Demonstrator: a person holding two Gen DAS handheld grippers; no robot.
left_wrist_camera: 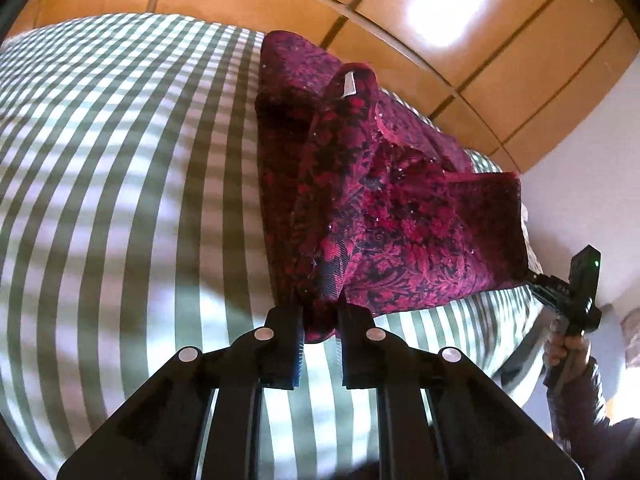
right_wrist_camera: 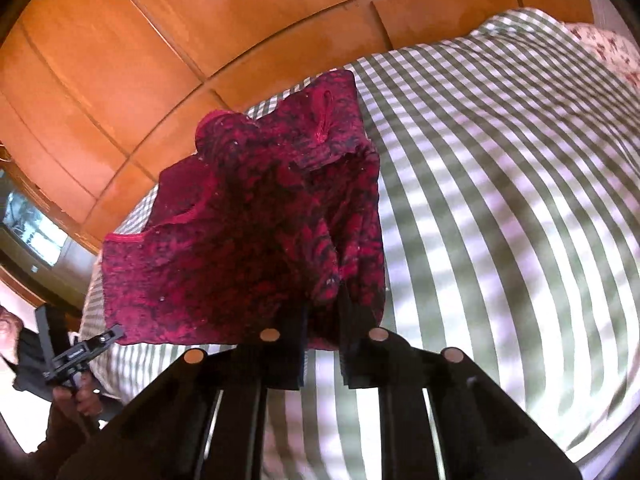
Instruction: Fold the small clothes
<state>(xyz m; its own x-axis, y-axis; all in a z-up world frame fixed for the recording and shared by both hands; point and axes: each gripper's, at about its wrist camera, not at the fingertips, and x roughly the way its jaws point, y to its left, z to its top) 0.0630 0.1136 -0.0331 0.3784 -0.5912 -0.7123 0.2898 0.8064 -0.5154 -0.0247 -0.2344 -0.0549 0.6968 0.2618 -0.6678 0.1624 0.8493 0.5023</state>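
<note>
Black fingers of the left tool (left_wrist_camera: 320, 344) fill the 6 o'clock part of the left wrist view, drawn in tight on a bunched corner of the red patterned garment (left_wrist_camera: 380, 208). The right tool (right_wrist_camera: 322, 344) does the same in its own view, its jaws pinched on the garment's (right_wrist_camera: 248, 248) other near corner. Each tool also shows in the other's camera: the right one at 3 o'clock (left_wrist_camera: 532, 276), gripping the far lower corner, and the left one at 8 o'clock (right_wrist_camera: 116, 332) beside the cloth's edge.

Between the two grips the garment stretches out over the green-and-white striped bed (left_wrist_camera: 120, 200), its near edge lifted and the rest trailing toward 12 o'clock, where wooden wardrobe doors (left_wrist_camera: 500, 60) stand behind. A small label (left_wrist_camera: 349, 85) shows near its far end.

By its look the cloth is light, thin and limp: it sags and creases wherever it is not pulled, and should drape rather than hold a fold line by itself. Corners and hemmed edges look like the best places to hold, since the trim gives the pads something thicker to bite. A shallow pinch on a single layer might slip free.
</note>
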